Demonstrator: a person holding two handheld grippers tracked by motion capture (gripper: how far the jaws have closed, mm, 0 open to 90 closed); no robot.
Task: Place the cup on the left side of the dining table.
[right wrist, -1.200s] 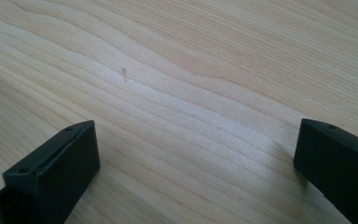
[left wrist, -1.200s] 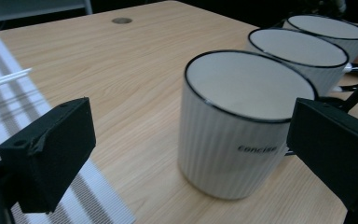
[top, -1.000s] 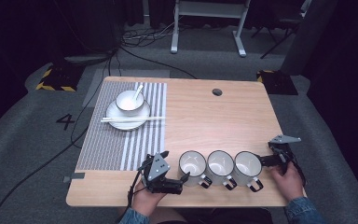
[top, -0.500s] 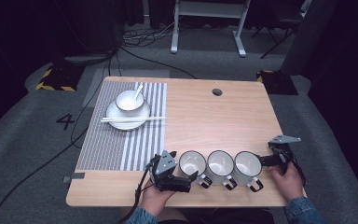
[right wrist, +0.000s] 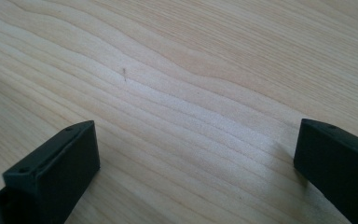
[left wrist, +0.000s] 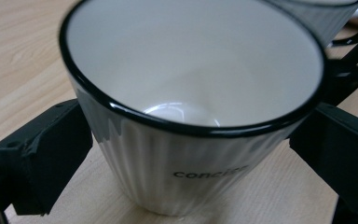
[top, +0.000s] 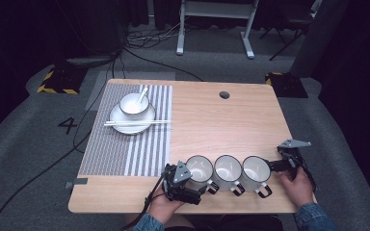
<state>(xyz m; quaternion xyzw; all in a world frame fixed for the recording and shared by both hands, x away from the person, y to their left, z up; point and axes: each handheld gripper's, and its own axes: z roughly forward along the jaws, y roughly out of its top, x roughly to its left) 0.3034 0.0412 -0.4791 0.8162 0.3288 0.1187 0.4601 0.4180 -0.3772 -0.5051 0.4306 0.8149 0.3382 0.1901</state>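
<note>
Three white ribbed mugs with black rims stand in a row near the table's front edge: the left mug (top: 199,168), the middle mug (top: 227,168) and the right mug (top: 255,169). My left gripper (top: 192,187) is open, and the left mug (left wrist: 191,93) stands upright on the wood between its jaws, one jaw close on each side of the wall. My right gripper (top: 274,166) lies just right of the right mug. It is open over bare wood (right wrist: 196,154), with nothing between its jaws.
A striped placemat (top: 125,149) covers the table's left part. It carries a plate (top: 144,118) with a bowl (top: 134,103), a spoon and chopsticks (top: 137,123). A cable hole (top: 224,95) sits at the back. The front edge (top: 125,209) runs close below the mugs.
My left gripper has slid to the right, so its jaws now stand around the left mug. The right gripper and the mugs have stayed where they were.
</note>
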